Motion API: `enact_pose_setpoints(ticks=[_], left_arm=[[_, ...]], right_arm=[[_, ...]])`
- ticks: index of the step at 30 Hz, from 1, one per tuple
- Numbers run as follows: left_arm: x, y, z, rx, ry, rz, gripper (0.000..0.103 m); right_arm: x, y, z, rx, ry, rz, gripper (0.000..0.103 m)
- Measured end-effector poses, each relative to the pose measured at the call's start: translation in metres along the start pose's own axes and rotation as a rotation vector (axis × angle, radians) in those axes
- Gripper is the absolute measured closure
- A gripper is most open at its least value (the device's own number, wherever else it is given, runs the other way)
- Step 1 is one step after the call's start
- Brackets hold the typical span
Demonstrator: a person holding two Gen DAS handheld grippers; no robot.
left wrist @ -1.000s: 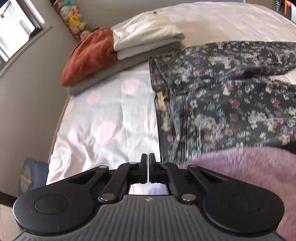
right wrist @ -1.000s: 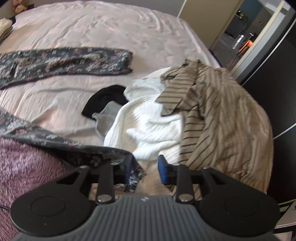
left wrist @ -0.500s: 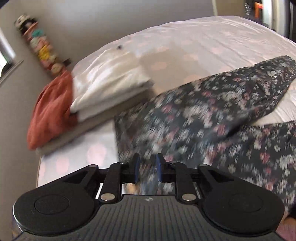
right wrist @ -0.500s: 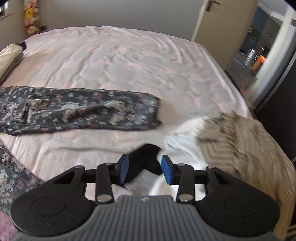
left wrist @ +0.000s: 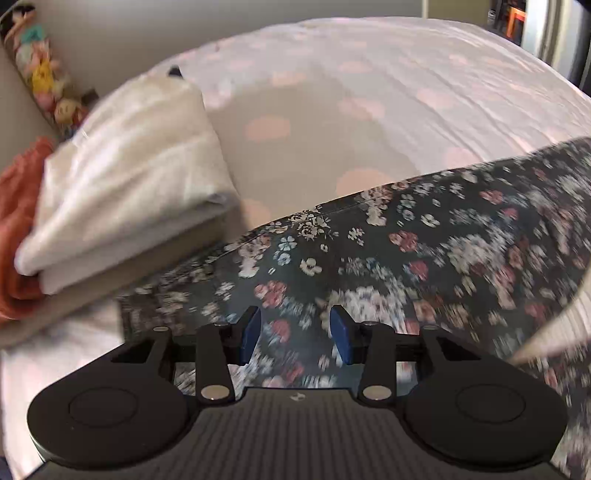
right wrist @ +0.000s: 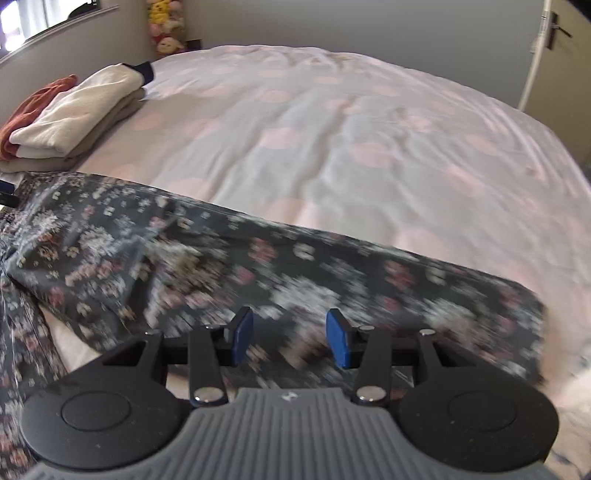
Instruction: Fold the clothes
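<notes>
Left wrist view: the left gripper [left wrist: 294, 334] fills the lower frame, its jaws apart with nothing between them, poised over a dark floral garment [left wrist: 406, 266] that runs from lower centre to the right edge. The cloth is blurred near the blue pads [left wrist: 249, 334]. At the left of the frame lies a stack of folded clothes [left wrist: 125, 192], cream pieces on top and a rust-coloured garment [left wrist: 14, 236] at its left side; the floral cloth reaches just beside the stack's lower corner. The bed [left wrist: 369, 92], covered in a pale sheet with pink spots, occupies the upper frame.

Right wrist view: the right gripper [right wrist: 290, 338] sits at lower centre, jaws apart and empty, over the same floral garment, which crosses the frame from middle left to lower right. The folded stack appears at upper left, plush toys [right wrist: 166, 26] at the top edge beyond it.
</notes>
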State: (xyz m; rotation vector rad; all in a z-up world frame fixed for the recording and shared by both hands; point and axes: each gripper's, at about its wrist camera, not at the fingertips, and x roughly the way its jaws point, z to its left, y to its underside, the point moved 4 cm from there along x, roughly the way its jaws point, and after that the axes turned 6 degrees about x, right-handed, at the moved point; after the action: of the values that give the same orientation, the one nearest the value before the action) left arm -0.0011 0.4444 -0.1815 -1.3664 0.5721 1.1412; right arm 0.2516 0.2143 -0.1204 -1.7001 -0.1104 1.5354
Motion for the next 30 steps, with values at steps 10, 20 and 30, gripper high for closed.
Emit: enact_pose_setpoints(ticks=[10, 20, 30], left_arm=[[0.075, -0.010, 0.007, -0.072, 0.034, 0.071, 0.080], [0.107, -0.040, 0.012, -0.083, -0.018, -0.014, 0.090], [0.108, -0.060, 0.015, -0.125, -0.074, -0.010, 0.095]], right_arm=[[0.109, -0.022, 0.071, -0.051, -0.087, 0.070, 0.062], [0.156, -0.059, 0.088, -0.071, -0.004, 0.013, 0.062], [0.171, -0.089, 0.083, 0.062, 0.038, -0.004, 0.060]])
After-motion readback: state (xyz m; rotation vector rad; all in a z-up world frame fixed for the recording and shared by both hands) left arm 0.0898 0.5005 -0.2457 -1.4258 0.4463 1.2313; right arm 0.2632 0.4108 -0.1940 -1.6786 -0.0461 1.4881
